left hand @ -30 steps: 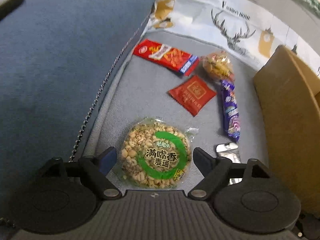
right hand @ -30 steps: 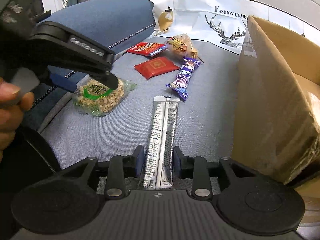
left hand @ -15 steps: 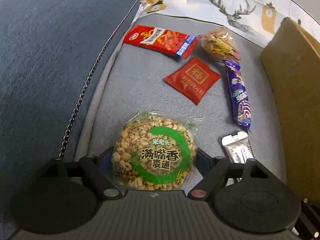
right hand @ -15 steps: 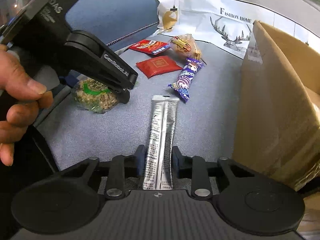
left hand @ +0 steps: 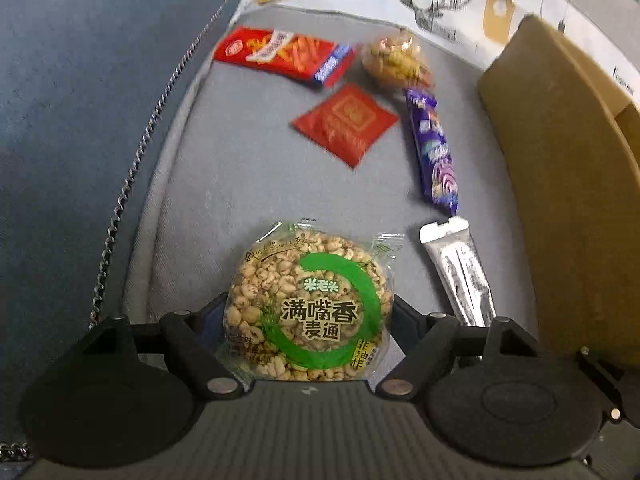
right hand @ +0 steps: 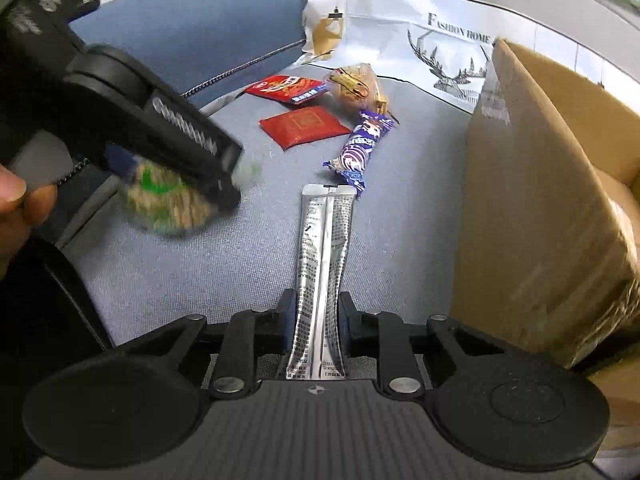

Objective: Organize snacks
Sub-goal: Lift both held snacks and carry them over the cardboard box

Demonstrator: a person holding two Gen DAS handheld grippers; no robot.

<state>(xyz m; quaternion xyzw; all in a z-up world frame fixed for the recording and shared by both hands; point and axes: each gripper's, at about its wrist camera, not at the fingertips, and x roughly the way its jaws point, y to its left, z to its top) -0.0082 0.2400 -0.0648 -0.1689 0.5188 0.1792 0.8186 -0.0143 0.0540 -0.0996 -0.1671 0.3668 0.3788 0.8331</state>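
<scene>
A round puffed-grain snack (left hand: 308,304) in a clear wrapper with a green ring sits between the fingers of my left gripper (left hand: 308,314), which is shut on its two sides. In the right wrist view this snack (right hand: 168,208) is blurred and hangs just above the grey seat in the left gripper (right hand: 172,184). My right gripper (right hand: 317,312) has its jaws closing on the near end of a long silver sachet (right hand: 326,232). The pads pinch the sachet, whose far end lies on the seat. The sachet (left hand: 460,268) also shows in the left wrist view.
On the grey seat lie a long red packet (left hand: 284,56), a red square sachet (left hand: 346,124), a purple bar (left hand: 434,152) and a clear bag of yellow snacks (left hand: 396,62). An open cardboard box (right hand: 540,200) stands at the right. A blue cushion (left hand: 80,120) rises at the left.
The left fingers closed in on the round snack, and it now hangs blurred above the seat. The right fingers narrowed onto the silver sachet.
</scene>
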